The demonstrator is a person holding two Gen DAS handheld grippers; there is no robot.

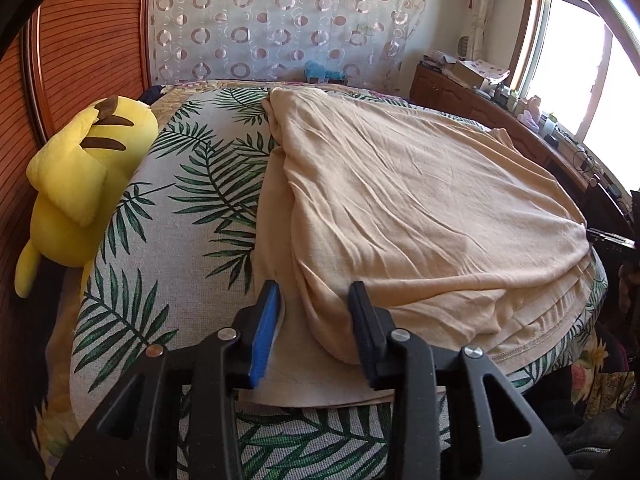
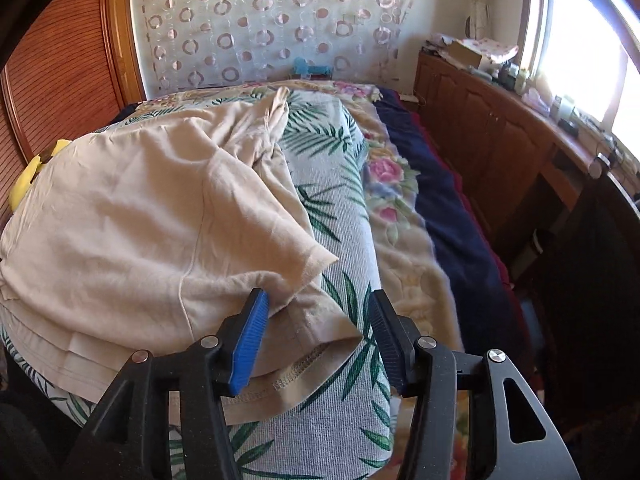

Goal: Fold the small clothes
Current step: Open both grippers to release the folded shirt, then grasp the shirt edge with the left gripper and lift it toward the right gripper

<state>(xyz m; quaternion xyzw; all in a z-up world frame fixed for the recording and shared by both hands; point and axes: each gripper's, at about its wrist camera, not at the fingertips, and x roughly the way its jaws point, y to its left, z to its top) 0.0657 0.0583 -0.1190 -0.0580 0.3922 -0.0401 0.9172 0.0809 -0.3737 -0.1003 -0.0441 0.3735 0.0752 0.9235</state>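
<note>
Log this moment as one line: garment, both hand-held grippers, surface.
garment: beige shirt partly folded | left hand-held gripper: open, straddling near fold | right hand-held gripper: open over hem corner | surface: leaf-print cover

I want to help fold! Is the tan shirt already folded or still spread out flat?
Partly folded. The tan shirt has one side flapped over itself, and several hemmed layers stack at its near edge on the leafy cover.

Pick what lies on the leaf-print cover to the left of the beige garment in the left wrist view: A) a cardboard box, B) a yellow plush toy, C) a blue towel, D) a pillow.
B: a yellow plush toy with brown stripes lies at the left edge of the leaf-print cover, apart from the beige garment.
</note>
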